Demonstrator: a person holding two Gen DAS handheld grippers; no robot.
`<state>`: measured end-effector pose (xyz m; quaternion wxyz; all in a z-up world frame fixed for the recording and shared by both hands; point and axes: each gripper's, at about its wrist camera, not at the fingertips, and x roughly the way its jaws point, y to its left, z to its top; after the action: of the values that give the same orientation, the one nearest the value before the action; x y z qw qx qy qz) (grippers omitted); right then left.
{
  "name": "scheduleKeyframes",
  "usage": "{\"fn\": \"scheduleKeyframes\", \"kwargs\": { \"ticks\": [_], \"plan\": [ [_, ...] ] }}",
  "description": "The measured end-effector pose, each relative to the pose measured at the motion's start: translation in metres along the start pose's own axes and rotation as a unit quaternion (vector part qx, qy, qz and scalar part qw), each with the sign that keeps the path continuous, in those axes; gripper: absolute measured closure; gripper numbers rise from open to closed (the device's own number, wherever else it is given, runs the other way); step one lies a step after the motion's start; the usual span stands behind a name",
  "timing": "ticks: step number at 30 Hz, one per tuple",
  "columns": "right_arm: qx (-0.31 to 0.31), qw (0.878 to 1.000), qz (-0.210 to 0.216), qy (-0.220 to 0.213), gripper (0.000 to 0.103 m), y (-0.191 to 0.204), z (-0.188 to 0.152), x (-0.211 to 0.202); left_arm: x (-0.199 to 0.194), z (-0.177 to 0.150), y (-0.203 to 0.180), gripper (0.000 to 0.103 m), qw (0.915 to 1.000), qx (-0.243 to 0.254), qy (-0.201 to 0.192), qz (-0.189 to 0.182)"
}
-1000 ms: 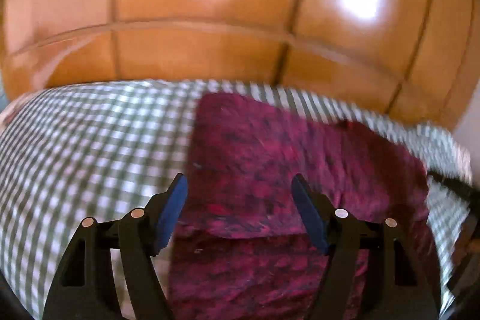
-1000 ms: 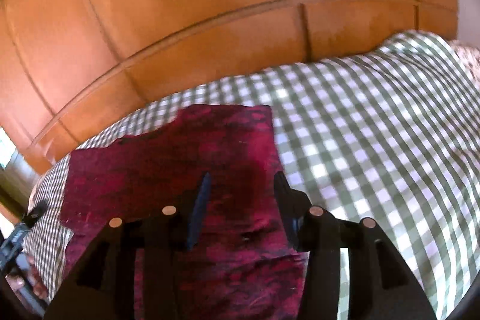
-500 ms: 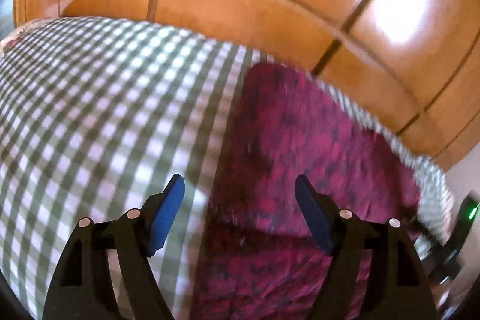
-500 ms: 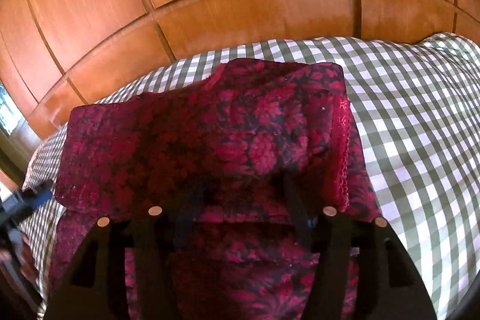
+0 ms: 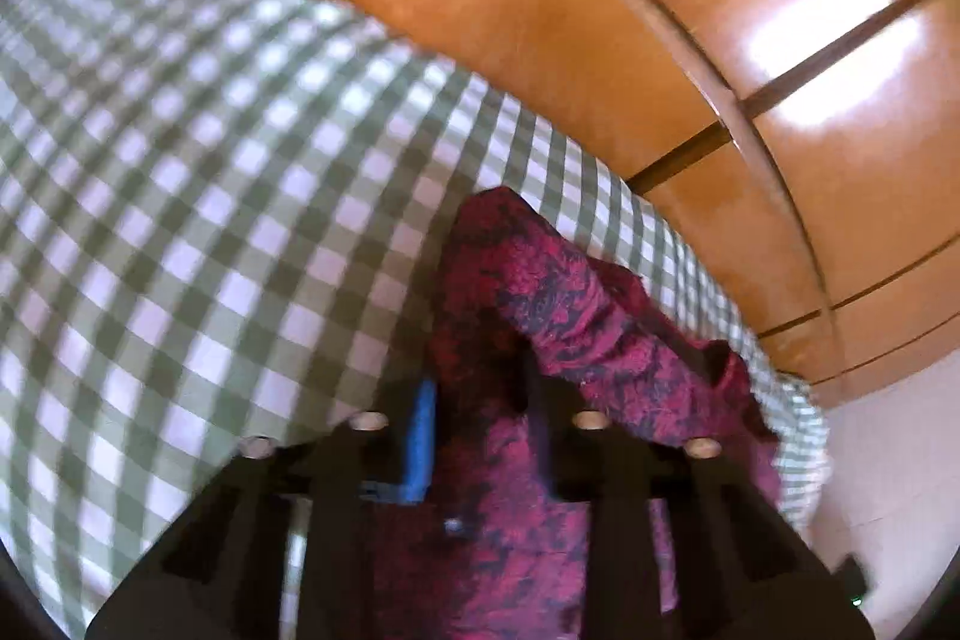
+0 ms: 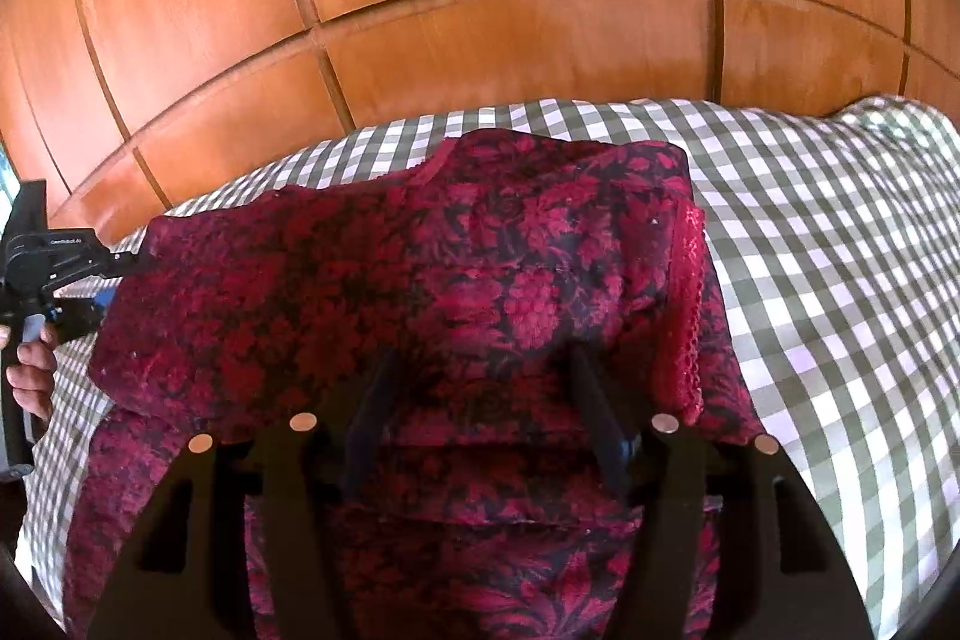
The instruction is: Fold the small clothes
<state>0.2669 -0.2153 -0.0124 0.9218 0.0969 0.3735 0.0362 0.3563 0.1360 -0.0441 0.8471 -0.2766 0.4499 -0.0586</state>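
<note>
A dark red floral garment (image 6: 468, 292) lies on a green-and-white checked bed cover (image 6: 840, 250), its far part folded over the near part. My right gripper (image 6: 480, 376) has its fingers slid under the folded layer's near edge; the tips are hidden, the jaws stand apart. In the left wrist view my left gripper (image 5: 474, 382) grips the garment's (image 5: 576, 316) left edge; cloth bunches up between its blue-padded fingers (image 5: 423, 430). The left gripper also shows in the right wrist view (image 6: 129, 259) at the garment's far left corner.
A glossy orange wooden panelled wall (image 6: 480, 10) rises right behind the bed; it also fills the top of the left wrist view (image 5: 600, 10). The checked cover (image 5: 180, 220) spreads wide to the left. A hand (image 6: 30, 370) holds the left gripper's handle.
My left gripper has narrowed from wide open onto the garment's left edge, and the cloth there has lifted. The right gripper went under the fold and the folded layer rose toward the camera.
</note>
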Motion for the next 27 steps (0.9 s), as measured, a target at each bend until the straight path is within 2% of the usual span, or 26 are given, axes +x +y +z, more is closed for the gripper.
{"fn": "scheduleKeyframes", "kwargs": {
  "ticks": [3,7,9,10,13,15,17,19,21,22,27],
  "plan": [
    [-0.016,0.999,0.030,0.008,0.042,0.007,0.007,-0.004,0.000,-0.011,-0.002,0.085,0.9974,0.044,-0.023,0.053],
    [-0.038,0.999,0.005,0.023,0.041,0.018,0.008,0.010,0.009,-0.019,-0.004,0.082,0.9920,0.078,-0.028,0.096],
    [-0.033,0.999,-0.002,0.026,0.040,0.018,0.007,0.020,0.003,-0.024,-0.016,0.066,0.9849,0.095,-0.044,0.138],
    [-0.030,0.999,-0.003,0.024,0.040,0.017,0.007,0.022,-0.003,-0.025,-0.022,0.063,0.9807,0.102,-0.062,0.155],
    [-0.028,0.999,-0.003,0.023,0.040,0.015,0.007,0.021,-0.035,-0.036,-0.043,0.062,0.9669,0.143,-0.140,0.158],
    [-0.028,0.999,-0.003,0.021,0.040,0.014,0.008,0.021,-0.045,-0.045,-0.060,0.062,0.9570,0.187,-0.167,0.146],
    [-0.029,0.999,-0.004,0.020,0.040,0.015,0.008,0.021,-0.036,-0.052,-0.077,0.062,0.9522,0.235,-0.147,0.129],
    [-0.029,0.999,-0.004,0.018,0.040,0.014,0.007,0.020,-0.014,-0.057,-0.083,0.062,0.9504,0.255,-0.111,0.139],
    [-0.028,0.999,-0.002,0.016,0.040,0.014,0.007,0.020,0.013,-0.056,-0.070,0.062,0.9591,0.232,-0.063,0.149],
    [-0.026,1.000,-0.001,0.015,0.040,0.013,0.006,0.020,0.022,-0.055,-0.059,0.062,0.9641,0.217,-0.052,0.144],
    [-0.032,0.999,-0.010,0.011,0.039,0.016,0.004,0.023,0.032,-0.062,-0.054,0.062,0.9621,0.216,-0.074,0.149]
  ]
}}
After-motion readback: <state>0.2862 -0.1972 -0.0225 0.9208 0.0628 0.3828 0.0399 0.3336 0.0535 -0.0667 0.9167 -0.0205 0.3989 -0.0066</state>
